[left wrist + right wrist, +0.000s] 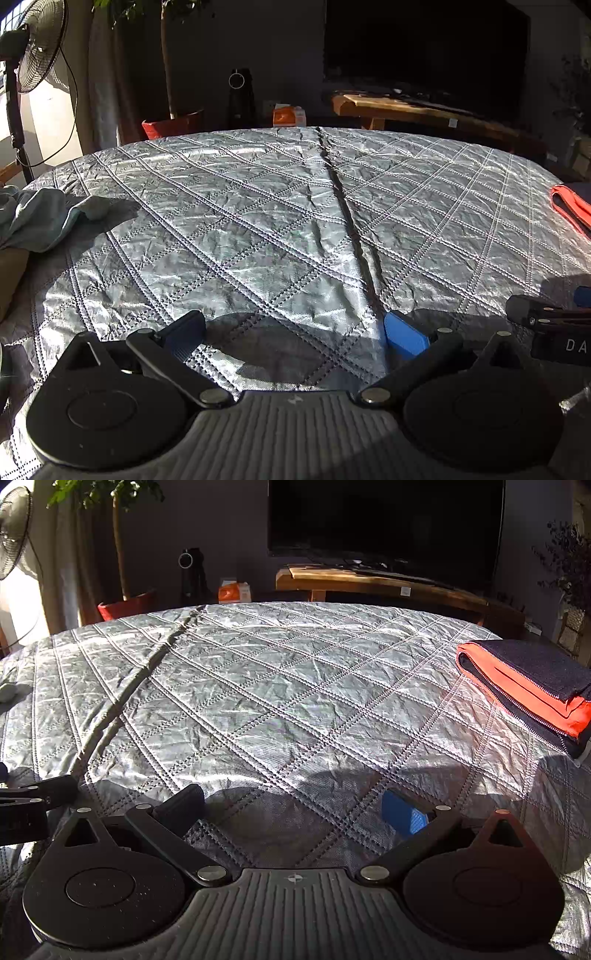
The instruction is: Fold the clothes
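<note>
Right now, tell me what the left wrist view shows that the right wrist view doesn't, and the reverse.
Left wrist only: a crumpled pale green garment at the left edge, unfolded. Right wrist only: the whole folded orange and dark garment, stacked neatly on the right; the left view catches just its orange corner. Both: the quilted silver cover, the television, the red plant pot, the standing fan, and open, empty tongs.

The left tongs (295,332) stand wide apart with nothing between them, low over a silver quilted cover (258,229) crossed by a dark seam. A crumpled pale green garment (40,218) lies at its left edge, and an orange-and-dark folded garment (572,206) at its right edge. The right tongs (546,317) poke in at lower right.
</note>
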The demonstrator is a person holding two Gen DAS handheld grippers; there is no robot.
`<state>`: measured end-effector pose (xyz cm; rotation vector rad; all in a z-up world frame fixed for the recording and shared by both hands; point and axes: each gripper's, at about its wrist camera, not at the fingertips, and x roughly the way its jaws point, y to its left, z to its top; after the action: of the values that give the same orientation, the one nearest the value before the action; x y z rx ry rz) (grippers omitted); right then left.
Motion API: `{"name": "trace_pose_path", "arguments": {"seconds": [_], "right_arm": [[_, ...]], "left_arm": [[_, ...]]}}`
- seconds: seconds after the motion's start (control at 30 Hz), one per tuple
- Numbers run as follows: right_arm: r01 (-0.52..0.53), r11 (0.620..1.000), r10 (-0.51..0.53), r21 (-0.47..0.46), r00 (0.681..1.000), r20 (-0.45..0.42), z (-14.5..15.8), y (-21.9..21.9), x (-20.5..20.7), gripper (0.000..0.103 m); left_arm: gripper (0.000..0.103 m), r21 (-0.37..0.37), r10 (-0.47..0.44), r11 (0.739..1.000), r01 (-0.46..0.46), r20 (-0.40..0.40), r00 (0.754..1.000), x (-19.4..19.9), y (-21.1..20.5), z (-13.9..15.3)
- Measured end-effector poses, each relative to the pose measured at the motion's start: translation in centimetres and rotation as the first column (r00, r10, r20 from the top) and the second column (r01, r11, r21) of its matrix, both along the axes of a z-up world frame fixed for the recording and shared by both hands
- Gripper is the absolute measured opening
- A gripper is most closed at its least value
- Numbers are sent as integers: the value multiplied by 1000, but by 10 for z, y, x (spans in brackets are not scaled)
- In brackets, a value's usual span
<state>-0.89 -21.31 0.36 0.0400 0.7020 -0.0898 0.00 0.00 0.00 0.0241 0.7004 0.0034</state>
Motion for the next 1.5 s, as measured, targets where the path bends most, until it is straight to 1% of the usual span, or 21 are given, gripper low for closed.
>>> {"name": "trace_pose_path", "arguments": {"seconds": [1.5], "right_arm": [[0, 1000, 0, 0, 1000, 0, -1, 1, 1, 103]], "left_arm": [[103, -3, -3, 1000, 3, -2, 1000, 3, -1, 2]]}}
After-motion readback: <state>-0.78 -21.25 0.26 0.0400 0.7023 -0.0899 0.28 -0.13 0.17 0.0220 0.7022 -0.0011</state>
